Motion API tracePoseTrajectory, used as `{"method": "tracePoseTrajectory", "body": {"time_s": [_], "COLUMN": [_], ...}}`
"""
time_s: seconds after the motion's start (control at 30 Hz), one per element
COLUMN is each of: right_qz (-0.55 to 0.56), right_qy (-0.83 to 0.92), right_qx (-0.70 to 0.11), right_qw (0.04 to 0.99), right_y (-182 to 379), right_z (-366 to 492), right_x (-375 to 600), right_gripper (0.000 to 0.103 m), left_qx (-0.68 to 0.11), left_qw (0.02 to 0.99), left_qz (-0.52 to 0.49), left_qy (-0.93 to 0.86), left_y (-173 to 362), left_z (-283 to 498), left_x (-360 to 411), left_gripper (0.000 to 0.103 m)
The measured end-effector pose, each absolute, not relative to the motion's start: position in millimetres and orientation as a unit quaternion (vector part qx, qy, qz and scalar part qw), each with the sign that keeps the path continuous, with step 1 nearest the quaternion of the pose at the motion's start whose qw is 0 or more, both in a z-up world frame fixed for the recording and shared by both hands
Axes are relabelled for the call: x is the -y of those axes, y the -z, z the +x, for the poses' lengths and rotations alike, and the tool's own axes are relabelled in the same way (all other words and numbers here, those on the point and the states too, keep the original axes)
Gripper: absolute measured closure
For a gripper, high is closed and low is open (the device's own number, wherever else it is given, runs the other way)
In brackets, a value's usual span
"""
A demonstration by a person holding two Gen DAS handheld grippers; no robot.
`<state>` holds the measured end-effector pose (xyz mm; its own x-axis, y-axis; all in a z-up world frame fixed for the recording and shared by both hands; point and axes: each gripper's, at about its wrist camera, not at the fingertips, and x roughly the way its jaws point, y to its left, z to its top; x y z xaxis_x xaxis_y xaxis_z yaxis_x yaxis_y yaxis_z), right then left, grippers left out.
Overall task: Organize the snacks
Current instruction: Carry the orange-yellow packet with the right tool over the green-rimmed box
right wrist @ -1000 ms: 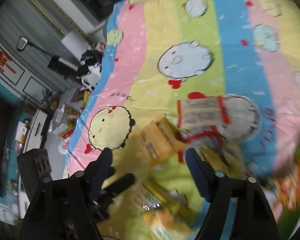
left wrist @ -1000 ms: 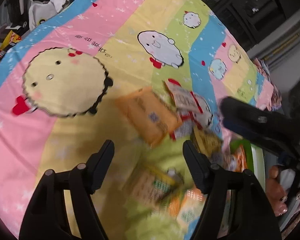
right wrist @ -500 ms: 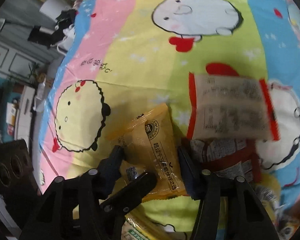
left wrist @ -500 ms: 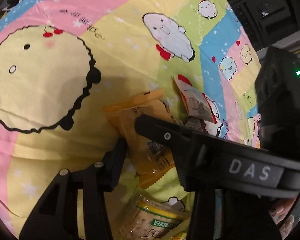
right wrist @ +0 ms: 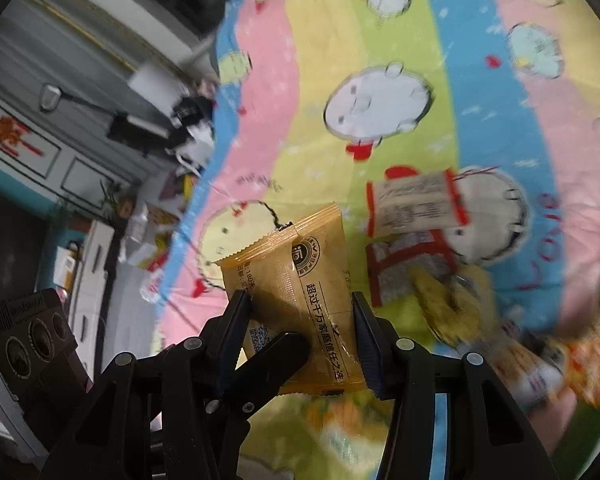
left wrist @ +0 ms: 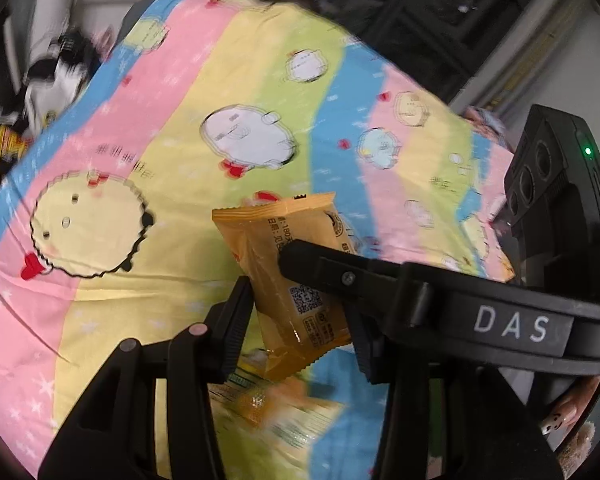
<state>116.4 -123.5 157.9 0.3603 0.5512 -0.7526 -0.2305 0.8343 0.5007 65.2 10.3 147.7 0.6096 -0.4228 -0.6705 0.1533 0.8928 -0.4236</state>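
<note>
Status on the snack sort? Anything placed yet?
Nothing visibly placed. In hand: orange packet between both the right gripper and left gripper, off the blanket. Left: red-edged packet and the blurred pile.

A cartoon-printed sheet (right wrist: 440,40) in pink, yellow, green and blue stripes covers the surface. On it lie a red-edged white snack packet (right wrist: 416,204), a second red-and-grey packet (right wrist: 404,268) just below, and blurred yellow wrappers (right wrist: 448,304).
</note>
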Motion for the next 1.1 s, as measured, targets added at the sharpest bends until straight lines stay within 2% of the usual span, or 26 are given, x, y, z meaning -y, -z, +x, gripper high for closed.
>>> {"method": "tracePoseTrajectory", "body": {"time_s": [0.17,0.4,0.73,1.1], "right_qz": [0.177,0.216,0.286,0.331], "right_qy": [-0.212,-0.154,-0.082,-0.031], "right_qx": [-0.474,-0.445,-0.435,-0.451], "right_qw": [0.836,0.855,0.850,0.828], "right_y": [-190,-194,-163,-109], "right_z": [68,15,-25,-38], "right_x": [171,245,336,391], "right_gripper": [0.050,0.050,0.050,0.050], "left_qx": [-0.393,-0.393,-0.429,-0.483], "left_qw": [0.885,0.874,0.839,0.803], "left_qz": [-0.138,-0.098,-0.042,-0.010], "left_qy": [0.208,0.268,0.331,0.350], "left_y": [-172,-180,-151,-102], "left_z": [34,3,-14,-8], "left_x": [37,109,198,253], "left_gripper": [0.058,0.058,0.058,0.058]}}
